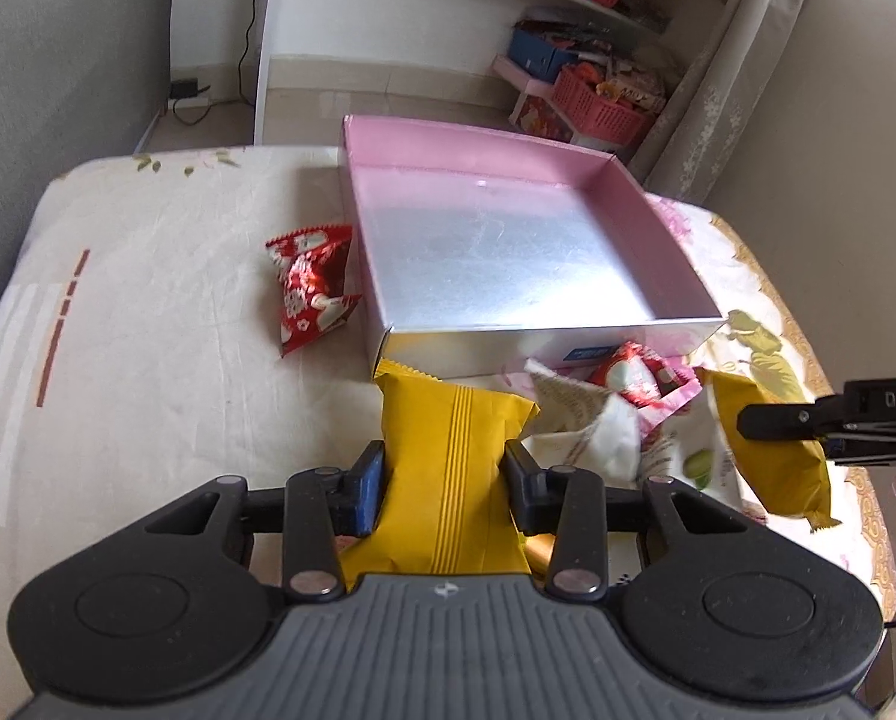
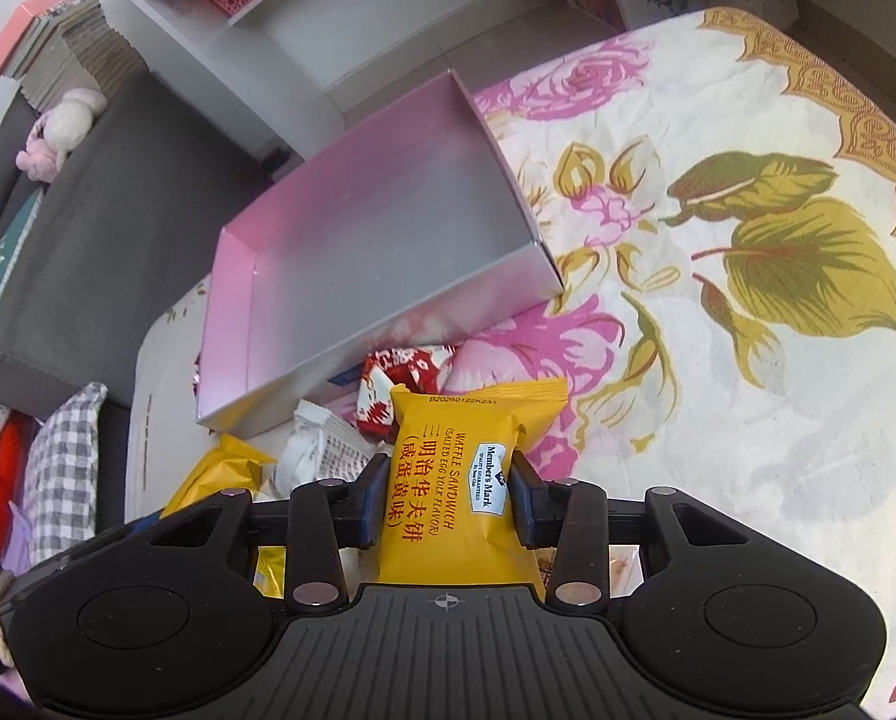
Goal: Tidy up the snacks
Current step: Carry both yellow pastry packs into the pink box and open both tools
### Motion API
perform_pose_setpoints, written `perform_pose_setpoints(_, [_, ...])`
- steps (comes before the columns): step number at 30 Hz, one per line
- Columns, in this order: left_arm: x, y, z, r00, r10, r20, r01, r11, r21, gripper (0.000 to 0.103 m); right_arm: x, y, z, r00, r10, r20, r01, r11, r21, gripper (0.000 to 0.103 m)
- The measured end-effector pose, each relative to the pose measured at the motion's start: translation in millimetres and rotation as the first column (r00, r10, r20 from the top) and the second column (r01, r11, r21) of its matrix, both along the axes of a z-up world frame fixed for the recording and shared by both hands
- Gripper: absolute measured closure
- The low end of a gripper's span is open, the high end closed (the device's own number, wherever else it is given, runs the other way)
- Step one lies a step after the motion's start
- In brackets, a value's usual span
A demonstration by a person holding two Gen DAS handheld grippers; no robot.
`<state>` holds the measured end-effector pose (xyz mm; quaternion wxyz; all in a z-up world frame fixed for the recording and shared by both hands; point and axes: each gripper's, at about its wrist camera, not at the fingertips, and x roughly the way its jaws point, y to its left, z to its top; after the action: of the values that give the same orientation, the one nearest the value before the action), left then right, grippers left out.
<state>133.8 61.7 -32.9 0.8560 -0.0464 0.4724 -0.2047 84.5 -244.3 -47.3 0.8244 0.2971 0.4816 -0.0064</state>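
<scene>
Each gripper clamps a yellow snack pack at the near edge of the bed: the left gripper (image 1: pixel 444 474) pinches a plain-backed yellow pack (image 1: pixel 441 450), the right gripper (image 2: pixel 448 495) a waffle sandwich pack (image 2: pixel 454 480). Between them lies a heap of white and red wrappers (image 1: pixel 604 414), partly hidden. Beyond it an empty pink box (image 1: pixel 508 252) sits on the flowered bedsheet (image 2: pixel 718 240), a red packet (image 1: pixel 312 288) just beside its left wall. White shelves (image 1: pixel 448 18) stand behind; their contents are blurred.
</scene>
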Motion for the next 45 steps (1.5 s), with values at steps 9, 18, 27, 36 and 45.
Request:
perform_pose_setpoints(9, [-1.3, 0.6, 26.6, 0.993, 0.075, 0.090, -0.068, 0.995, -0.077, 0.066, 5.2, -10.6, 20.6, 0.994, -0.045, 0.102, 0.037, 0.996, 0.080, 0.064])
perform_pose_setpoints(18, [18.9, -19.3, 26.0, 0.968, 0.142, 0.206, -0.132, 0.989, -0.060, 0.067, 29.5, -9.9, 27.0, 0.971, -0.088, 0.224, 0.062, 0.991, 0.118, 0.064])
perform_pose_setpoints(27, [47.2, -42.7, 9.6, 0.941, 0.159, 0.299, -0.163, 0.987, -0.012, 0.067, 70.7, -7.6, 22.5, 0.952, -0.048, 0.302, 0.044, 0.999, 0.020, 0.064])
perform_pose_setpoints(36, [65.6, -54.9, -11.8, 0.945, 0.144, 0.295, -0.153, 0.988, 0.008, 0.066, 97.5, -6.6, -3.4, 0.955, 0.014, 0.296, 0.006, 0.998, -0.065, 0.064])
perform_pose_setpoints(45, [64.4, -58.6, -18.5, 0.948, 0.112, 0.299, -0.129, 0.991, 0.036, 0.064, 103.0, 1.0, -12.9, 0.957, 0.046, 0.286, -0.012, 0.993, -0.120, 0.061])
